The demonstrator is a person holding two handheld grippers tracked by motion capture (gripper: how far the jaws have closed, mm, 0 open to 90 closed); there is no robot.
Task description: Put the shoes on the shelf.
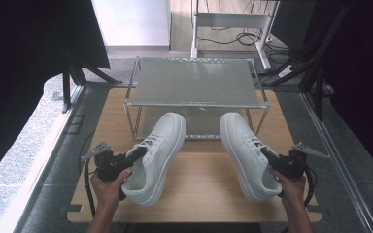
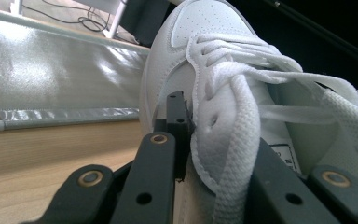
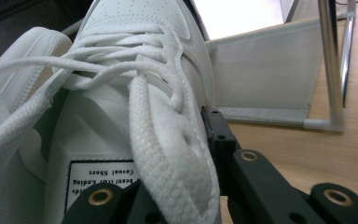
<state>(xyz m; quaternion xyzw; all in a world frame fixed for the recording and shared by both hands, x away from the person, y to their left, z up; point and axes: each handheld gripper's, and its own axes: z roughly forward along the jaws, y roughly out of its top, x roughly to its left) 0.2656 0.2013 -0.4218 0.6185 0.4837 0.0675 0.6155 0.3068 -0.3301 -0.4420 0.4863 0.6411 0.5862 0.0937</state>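
Observation:
Two white lace-up sneakers lie on the wooden table, toes pointing toward a low metal rack. My left gripper (image 1: 137,154) is shut on the left sneaker (image 1: 158,153) at its outer collar edge beside the laces; in the left gripper view the sneaker (image 2: 223,79) has its side wall pinched between the black jaws. My right gripper (image 1: 268,154) is shut on the right sneaker (image 1: 245,150) the same way; in the right gripper view the sneaker (image 3: 135,93) shows its collar edge clamped and its tongue label. A hand holds each gripper from below.
A low two-level metal rack (image 1: 194,82) with a silvery mesh shelf stands at the table's far side, just past the sneaker toes. The wooden tabletop (image 1: 199,194) ends near my hands. Black frame bars and cables (image 1: 315,68) stand at the right.

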